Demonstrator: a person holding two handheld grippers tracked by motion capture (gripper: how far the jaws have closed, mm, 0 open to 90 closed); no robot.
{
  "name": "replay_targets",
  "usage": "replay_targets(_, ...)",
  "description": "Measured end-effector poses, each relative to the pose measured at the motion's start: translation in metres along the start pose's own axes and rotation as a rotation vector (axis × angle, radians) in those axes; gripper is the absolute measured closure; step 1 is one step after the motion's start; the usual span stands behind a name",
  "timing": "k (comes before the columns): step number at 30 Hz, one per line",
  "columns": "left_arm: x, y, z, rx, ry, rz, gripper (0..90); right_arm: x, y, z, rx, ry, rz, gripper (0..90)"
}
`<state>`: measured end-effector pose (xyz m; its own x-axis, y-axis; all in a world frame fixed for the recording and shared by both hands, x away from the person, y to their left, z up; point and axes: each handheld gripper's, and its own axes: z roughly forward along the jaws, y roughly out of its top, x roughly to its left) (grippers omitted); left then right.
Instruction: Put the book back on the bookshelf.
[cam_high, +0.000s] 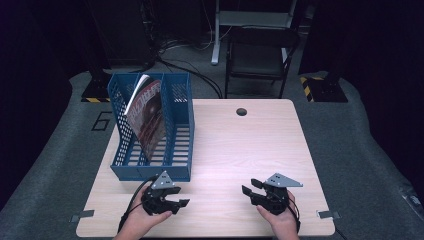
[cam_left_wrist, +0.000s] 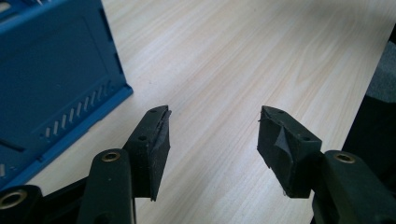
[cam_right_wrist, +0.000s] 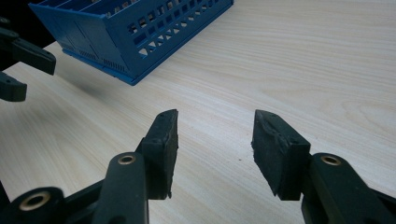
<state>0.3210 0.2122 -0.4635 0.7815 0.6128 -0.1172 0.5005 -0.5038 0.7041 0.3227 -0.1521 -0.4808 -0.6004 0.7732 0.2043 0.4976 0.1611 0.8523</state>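
Leaning magazine (cam_high: 148, 112), half-hidden in blue rack (cam_high: 180, 150)

The table (cam_high: 240, 145) is seen from above and from its near edge in the high view, looking forward and down. The left gripper view is taken close over the wood, along the left gripper (cam_left_wrist: 212, 123), with the blue file rack (cam_left_wrist: 51, 79) just beyond its jaws. The rack (cam_right_wrist: 135, 32) is shared with the right gripper view, farther ahead of the right gripper (cam_right_wrist: 215, 126).
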Motion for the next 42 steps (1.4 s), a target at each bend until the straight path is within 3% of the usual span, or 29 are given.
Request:
replay_targets(6, -0.004, -0.011, 0.017, 0.043, -0.01, 0.014, 43.8, 0.0, 0.0, 0.0, 0.002, 0.002, -0.002, 50.5)
replay_targets(10, -0.005, -0.014, 0.021, 0.049, -0.025, 0.011, 43.8, 0.0, -0.001, 0.001, 0.004, 0.001, -0.003, 50.5)
replay_targets(13, -0.006, -0.016, 0.024, 0.045, -0.014, 0.011, 43.5, 0.001, -0.001, 0.002, 0.015, 0.001, -0.011, 50.6)
replay_targets(22, -0.001, -0.019, 0.028, 0.03, 0.003, 0.013, 42.4, 0.0, -0.003, 0.006, 0.039, -0.007, -0.037, 50.6)
replay_targets(32, 0.001, -0.02, 0.029, 0.016, 0.004, -0.015, 42.1, -0.002, -0.007, 0.01, 0.066, -0.039, -0.035, 50.5)
replay_targets(42, 0.004, -0.02, 0.027, 0.027, 0.019, -0.015, 41.5, -0.005, -0.007, 0.009, 0.066, -0.037, -0.035, 50.5)
